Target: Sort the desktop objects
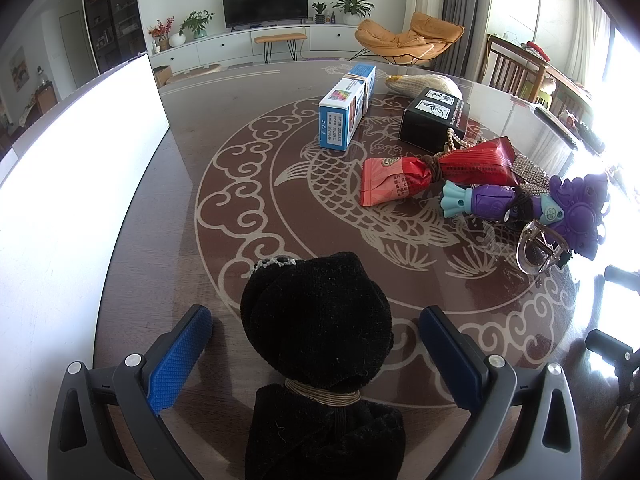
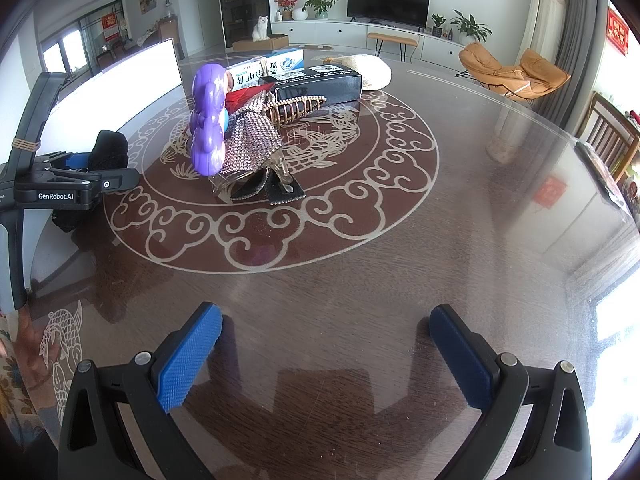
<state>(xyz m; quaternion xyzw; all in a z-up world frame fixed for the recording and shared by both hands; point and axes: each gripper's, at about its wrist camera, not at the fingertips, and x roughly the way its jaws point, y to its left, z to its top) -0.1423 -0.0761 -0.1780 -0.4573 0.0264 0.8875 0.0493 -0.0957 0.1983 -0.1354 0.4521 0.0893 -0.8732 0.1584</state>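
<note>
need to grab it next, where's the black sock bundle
In the left wrist view the black sock bundle lies between the open left gripper, on the table beside the white board.

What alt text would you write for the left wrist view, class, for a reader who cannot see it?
A black fabric bundle tied with cord lies between the open blue-padded fingers of the left gripper on a fish-patterned table. Beyond lie a blue box, a black box, red packets and a purple toy.

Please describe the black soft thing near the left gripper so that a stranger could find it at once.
Find the big white board along the table's edge. Beside it, between the open left gripper's fingers, lies a black fabric bundle, tied with a tan band; the other items are boxes, wrappers, toys.
</note>
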